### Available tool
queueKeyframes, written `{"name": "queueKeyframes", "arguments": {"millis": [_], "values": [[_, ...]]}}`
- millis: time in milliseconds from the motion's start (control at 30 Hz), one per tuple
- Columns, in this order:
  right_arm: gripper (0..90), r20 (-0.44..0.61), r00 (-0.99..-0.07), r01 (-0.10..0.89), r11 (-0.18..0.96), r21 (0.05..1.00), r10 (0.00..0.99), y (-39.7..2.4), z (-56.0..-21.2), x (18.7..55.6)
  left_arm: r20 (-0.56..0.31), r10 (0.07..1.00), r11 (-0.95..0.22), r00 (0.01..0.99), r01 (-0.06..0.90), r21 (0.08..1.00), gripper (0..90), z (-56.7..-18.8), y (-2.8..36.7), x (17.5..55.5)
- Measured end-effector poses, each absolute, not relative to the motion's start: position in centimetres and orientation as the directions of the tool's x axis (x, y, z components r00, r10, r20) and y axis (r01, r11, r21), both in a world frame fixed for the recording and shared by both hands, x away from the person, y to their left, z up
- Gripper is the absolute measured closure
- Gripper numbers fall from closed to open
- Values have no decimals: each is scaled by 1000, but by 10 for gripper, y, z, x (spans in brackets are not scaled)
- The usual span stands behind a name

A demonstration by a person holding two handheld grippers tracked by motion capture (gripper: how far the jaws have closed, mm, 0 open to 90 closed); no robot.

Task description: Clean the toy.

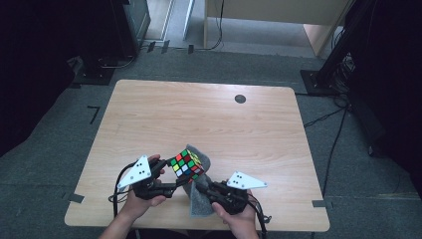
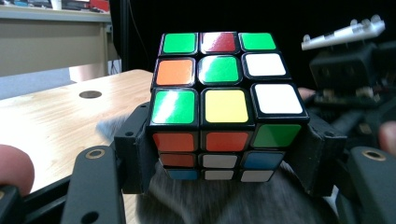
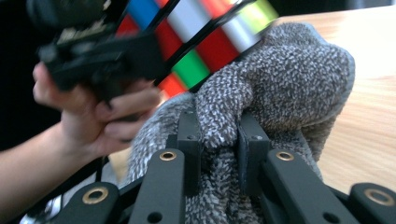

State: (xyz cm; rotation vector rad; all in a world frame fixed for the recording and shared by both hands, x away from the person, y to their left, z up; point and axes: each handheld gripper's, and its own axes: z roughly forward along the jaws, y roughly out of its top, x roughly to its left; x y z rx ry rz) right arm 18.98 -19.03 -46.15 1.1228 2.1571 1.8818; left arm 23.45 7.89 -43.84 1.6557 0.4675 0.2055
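A scrambled Rubik's cube (image 1: pixel 187 165) is held above the table's near edge by my left gripper (image 1: pixel 180 183). In the left gripper view the cube (image 2: pixel 224 105) sits squarely between the two black jaws, with both pads pressed on its lower sides. My right gripper (image 1: pixel 205 188) is shut on a fold of grey cloth (image 1: pixel 200 191). In the right gripper view the cloth (image 3: pixel 271 79) bunches up between the pads and presses against the cube (image 3: pixel 201 42) from below. The cloth's lower part lies on the table.
The wooden table (image 1: pixel 199 119) has a round dark cable hole (image 1: pixel 240 98) at the far right. Black stands and cables ring the table on the grey floor. A person's hand (image 3: pixel 93 112) grips the left gripper's body.
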Motion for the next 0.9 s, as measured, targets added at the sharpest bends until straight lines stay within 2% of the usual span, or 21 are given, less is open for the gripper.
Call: {"name": "queueKeyframes", "arguments": {"millis": [100,200,300,367,600,700,833,867,900], "values": [[758,360,-775,450,54,891,520,-179,-465,188,-138,423,-78,895,187,979,339,-438,81,235],[757,297,-774,408,83,909,560,-181,-461,187,-139,427,-78,893,190,979,340,-438,82,237],[758,341,-720,406,-32,913,604,-200,-454,191,-149,419,-71,896,196,978,340,-439,82,237],[757,363,-702,411,-68,909,613,-206,-455,192,-132,424,-90,896,187,978,340,-439,78,236],[756,258,-793,355,76,932,552,-179,-461,183,-151,414,-75,898,199,977,339,-438,80,236],[755,225,-786,329,82,941,577,-182,-458,184,-159,415,-63,896,203,977,339,-437,82,237],[753,253,-746,327,8,945,616,-194,-458,187,-158,408,-70,899,204,977,339,-438,79,236],[749,238,-753,320,25,947,613,-192,-459,186,-158,405,-72,901,203,976,339,-438,78,235],[745,176,-777,276,76,958,604,-185,-461,184,-155,403,-75,902,201,977,339,-438,77,235]]}}
